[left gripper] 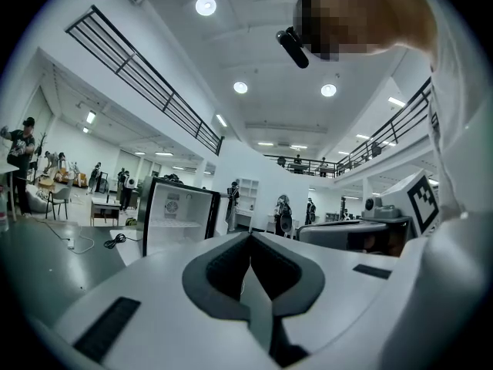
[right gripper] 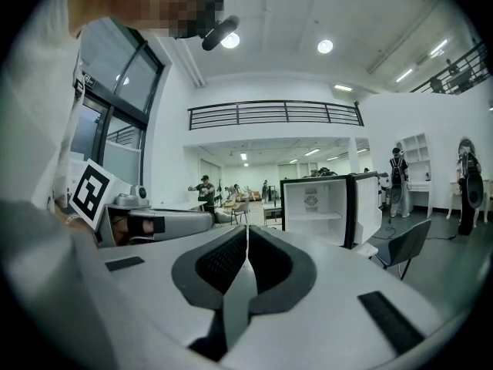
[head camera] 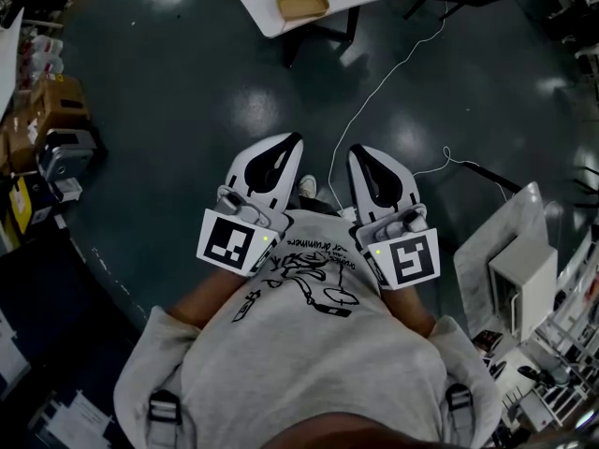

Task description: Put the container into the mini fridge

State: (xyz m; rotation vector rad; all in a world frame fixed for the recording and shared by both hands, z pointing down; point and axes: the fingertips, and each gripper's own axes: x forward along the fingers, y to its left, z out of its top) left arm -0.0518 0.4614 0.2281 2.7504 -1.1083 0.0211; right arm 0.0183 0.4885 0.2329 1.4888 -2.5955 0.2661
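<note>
Against chest, lower centre of frame: left gripper (head camera: 288, 146), right gripper (head camera: 361, 155) pinched together, empty, apparently resting, task unstarted; mini fridge (right gripper: 320, 210) open, ready for container (head camera: 302, 4).

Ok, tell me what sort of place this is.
Probably a large open lab or workshop hall: a railed mezzanine overlooks the floor, people stand among scattered tables and chairs, and a mini fridge sits with its door open.

Both grippers (head camera: 323, 171) chest-level, jaws shut, empty
</note>
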